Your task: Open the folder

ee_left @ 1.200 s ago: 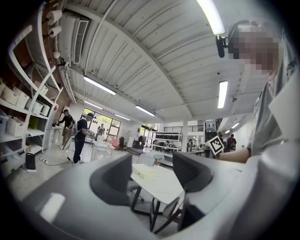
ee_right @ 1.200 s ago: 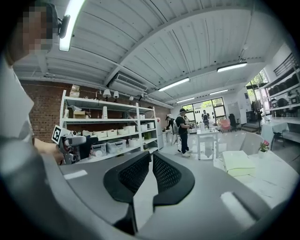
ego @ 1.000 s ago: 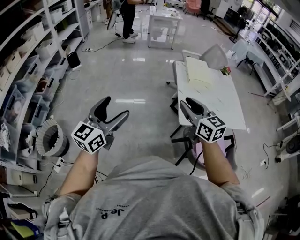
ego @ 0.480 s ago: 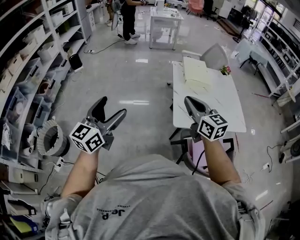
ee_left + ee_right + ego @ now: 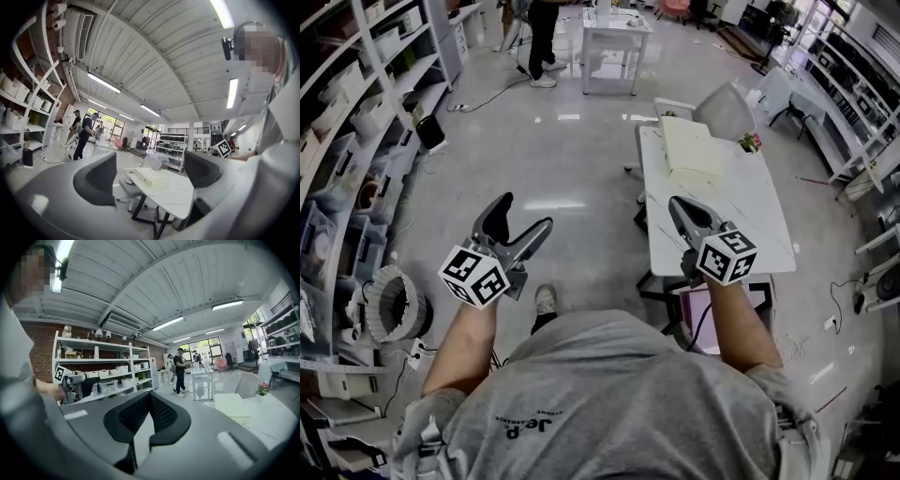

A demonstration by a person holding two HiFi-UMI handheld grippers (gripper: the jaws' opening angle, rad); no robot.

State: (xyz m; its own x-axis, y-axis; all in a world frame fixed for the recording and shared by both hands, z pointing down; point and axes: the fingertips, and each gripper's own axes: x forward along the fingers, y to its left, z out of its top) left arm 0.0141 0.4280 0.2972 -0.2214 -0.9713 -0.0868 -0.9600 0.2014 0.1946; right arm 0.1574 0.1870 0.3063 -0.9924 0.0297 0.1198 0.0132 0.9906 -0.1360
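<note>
- Folder (image 5: pixel 692 150) lies flat on the far end of the table (image 5: pixel 741 220), well ahead of both grippers, and nothing is touching it.
- Right gripper (image 5: pixel 677 204) is by the table's near left side, jaws pressed together and empty. The folder is ahead, slightly to its right.
- Left gripper (image 5: pixel 523 217) is out over the floor (image 5: pixel 572 169), jaws wide apart with nothing between. The folder is ahead and to its right.

White table (image 5: pixel 752 192), grey chair (image 5: pixel 727 109) behind it, shelving (image 5: pixel 356 122) at left, person (image 5: pixel 542 42) standing beyond.
</note>
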